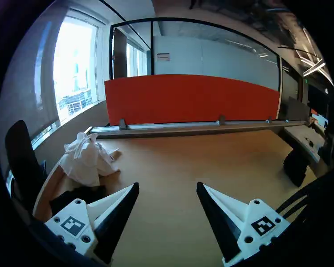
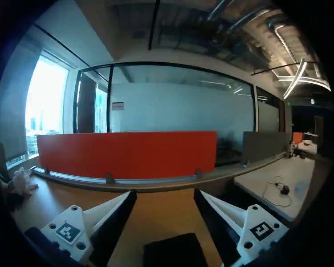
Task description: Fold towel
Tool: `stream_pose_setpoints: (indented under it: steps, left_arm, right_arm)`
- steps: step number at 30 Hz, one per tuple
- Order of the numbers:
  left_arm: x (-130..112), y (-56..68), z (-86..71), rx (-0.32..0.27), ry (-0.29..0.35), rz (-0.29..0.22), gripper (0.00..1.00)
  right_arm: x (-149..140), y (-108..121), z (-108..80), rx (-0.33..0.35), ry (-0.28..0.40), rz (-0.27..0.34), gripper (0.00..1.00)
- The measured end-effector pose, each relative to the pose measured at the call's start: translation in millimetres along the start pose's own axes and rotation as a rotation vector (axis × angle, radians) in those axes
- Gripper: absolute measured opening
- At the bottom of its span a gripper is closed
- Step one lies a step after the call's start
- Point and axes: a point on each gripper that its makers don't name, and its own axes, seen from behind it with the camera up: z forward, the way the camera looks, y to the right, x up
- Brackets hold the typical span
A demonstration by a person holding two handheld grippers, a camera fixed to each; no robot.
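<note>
A crumpled white towel (image 1: 86, 158) lies in a heap on the wooden desk (image 1: 189, 178) at its left end, near the window. My left gripper (image 1: 167, 196) hangs open above the desk, to the right of the towel and apart from it, with nothing between its fingers. In the right gripper view the same towel (image 2: 21, 182) appears small at the far left. My right gripper (image 2: 164, 202) is open over the desk and holds nothing.
An orange divider panel (image 1: 189, 99) runs along the desk's far edge. A black chair (image 1: 22, 162) stands left of the towel. A dark flat object (image 2: 173, 250) lies under my right gripper. A white desk (image 2: 278, 182) with a cable sits to the right.
</note>
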Motion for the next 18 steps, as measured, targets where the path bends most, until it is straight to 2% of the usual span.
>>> stream_pose_setpoints:
  steps: [6,11,18]
  left_arm:
    - [28.4,-11.9,4.8,0.021,0.076,-0.033,0.96]
    - [50.9,-20.3,8.0,0.037,0.137,-0.057,0.96]
    - [75.2,-21.2,9.1,0.033,0.201,-0.074,0.96]
  right_arm:
    - [7.7,-24.6,-3.1,0.015,0.017,0.003,1.00]
    - [13.5,-55.5,-7.5,0.043,0.030,-0.003,0.99]
    - [23.4,-102.3,-12.1,0.087,0.037,-0.016,1.00]
